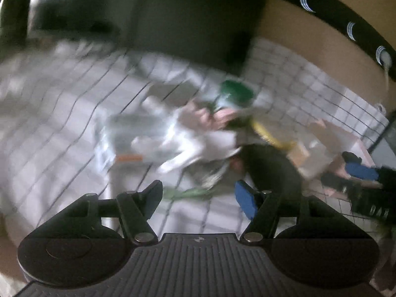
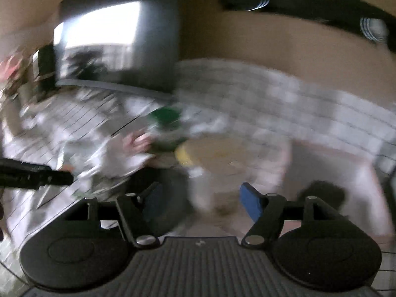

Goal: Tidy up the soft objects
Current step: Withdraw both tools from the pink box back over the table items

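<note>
Blurred heap of soft cloth items (image 1: 198, 133) lay on white grid-checked bedding (image 1: 61, 113), twelve o'clock of left hand-held gripper (image 1: 198, 198); right hand-held gripper (image 2: 200, 198) likewise; both gaped wide, empty.

Each hand-held gripper (image 1: 199, 199) (image 2: 200, 201) has black linkage arms, silver pivot screws, blue finger pads (image 1: 245, 203) and a ribbed grey base.
</note>
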Motion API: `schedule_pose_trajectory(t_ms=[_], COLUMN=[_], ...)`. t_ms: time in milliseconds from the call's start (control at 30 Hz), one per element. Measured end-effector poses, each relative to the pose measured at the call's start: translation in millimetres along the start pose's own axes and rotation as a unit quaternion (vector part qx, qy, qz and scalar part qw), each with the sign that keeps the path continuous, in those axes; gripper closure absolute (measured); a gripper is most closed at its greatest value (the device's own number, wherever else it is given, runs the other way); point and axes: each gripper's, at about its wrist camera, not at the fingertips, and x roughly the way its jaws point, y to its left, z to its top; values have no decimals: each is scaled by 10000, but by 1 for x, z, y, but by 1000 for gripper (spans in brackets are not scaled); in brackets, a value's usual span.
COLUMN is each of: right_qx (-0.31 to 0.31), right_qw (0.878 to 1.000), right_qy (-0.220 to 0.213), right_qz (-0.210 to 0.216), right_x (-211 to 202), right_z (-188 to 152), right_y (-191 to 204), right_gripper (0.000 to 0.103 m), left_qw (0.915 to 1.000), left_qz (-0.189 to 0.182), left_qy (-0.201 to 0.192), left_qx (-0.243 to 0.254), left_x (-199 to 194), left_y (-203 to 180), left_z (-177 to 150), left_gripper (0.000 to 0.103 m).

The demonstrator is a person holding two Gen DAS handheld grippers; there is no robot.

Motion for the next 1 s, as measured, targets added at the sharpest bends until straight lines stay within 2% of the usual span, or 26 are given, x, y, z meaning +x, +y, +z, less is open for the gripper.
schedule_pose_trajectory(t_ms=[67,200,267,367,467,567,633,733,833,1000], right_qx=[-176,-488,-567,-564,-435,-323,-262,-211,-142,-185], right_qw=[9997,9980,9971,9959,9949,9944,9940,9937,9932,9915], right_qy=[166,391,479,600,706,750,775,787,832,993], right_qz=[79,-24,-153,-388,-569,-669,-720,-769,-802,-818], right_x=[3,3,0,-3,-4,-7,-7,-6,-4,3], right_z=[-8,-14,-17,-21,-25,-30,-32,-36,-38,-42], right_y=[17,30,29,24,15,8,6,5,3,3], right_gripper=[33,33,33,33,33,33,33,33,33,33], left_qw=[9992,9946,9944,9981,9948,9910,9922,9968,9984,9993], left_qz=[-253,-771,-807,-531,-507,-427,-235,28,-34,165], left_qy=[176,427,449,262,237,442,595,635,571,318], left_qx=[-267,-553,-512,182,850,1193,1071,492,-44,50], left_x=[8,32,43,49,54,64,70,67,65,70], left_y=[12,11,3,-15,-17,-9,-1,10,14,3], left_z=[-2,-3,-2,-1,6,14,17,15,8,1], left_gripper=[33,33,33,33,33,33,33,33,33,33])
